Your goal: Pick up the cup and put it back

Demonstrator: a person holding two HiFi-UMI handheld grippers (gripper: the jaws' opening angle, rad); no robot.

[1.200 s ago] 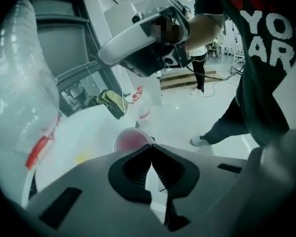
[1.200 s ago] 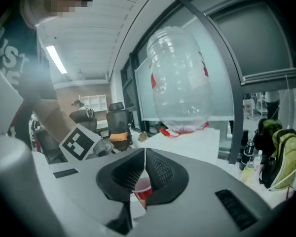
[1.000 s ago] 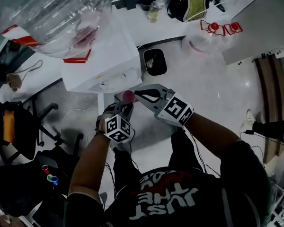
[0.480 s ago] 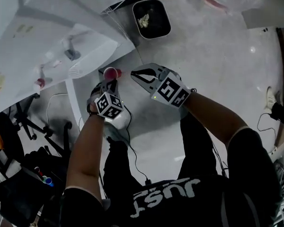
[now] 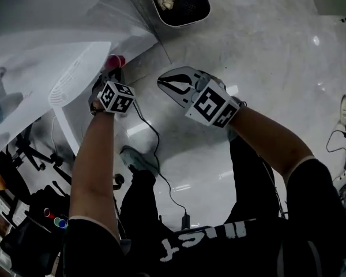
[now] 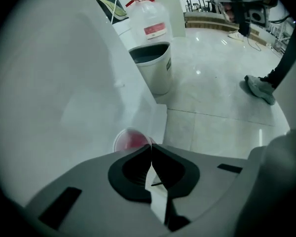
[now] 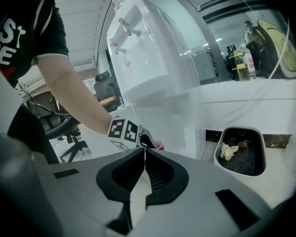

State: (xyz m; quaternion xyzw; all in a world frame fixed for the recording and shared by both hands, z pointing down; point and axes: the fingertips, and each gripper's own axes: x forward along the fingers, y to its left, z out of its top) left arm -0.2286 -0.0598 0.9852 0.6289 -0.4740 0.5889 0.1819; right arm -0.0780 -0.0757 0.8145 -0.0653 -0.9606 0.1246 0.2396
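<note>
Left gripper (image 6: pixel 151 147): jaws closed all the way down, pinching the rim of the pink cup (image 6: pixel 132 141) right at their tips. The cup is off the floor (image 5: pixel 265 68), hanging at the tip of that gripper, on the left of the scene, low against the front of the white water dispenser (image 7: pixel 143 68). Cannot tell if the cup touches the dispenser. In the left gripper view the cup's open mouth faces roughly back at the camera, pink inside showing.

Right gripper (image 7: pixel 145 149): jaws together, nothing between them, empty. In the head view it sits to the right of the left gripper, apart from it, over bare floor, tips pointing left toward the cup and dispenser. The right gripper view shows the left gripper's marker cube and the cup just past the right jaw tips.

Dispenser taps (image 7: pixel 123 31) are high up, well above the cup. A dark bin (image 5: pixel 179 2) with crumpled paper in it stands on the floor on the far side, right of the dispenser. A water bottle (image 6: pixel 148 26) with a red label stands behind the bin. A shoe (image 6: pixel 260 89) is on the floor at right in the left gripper view.
</note>
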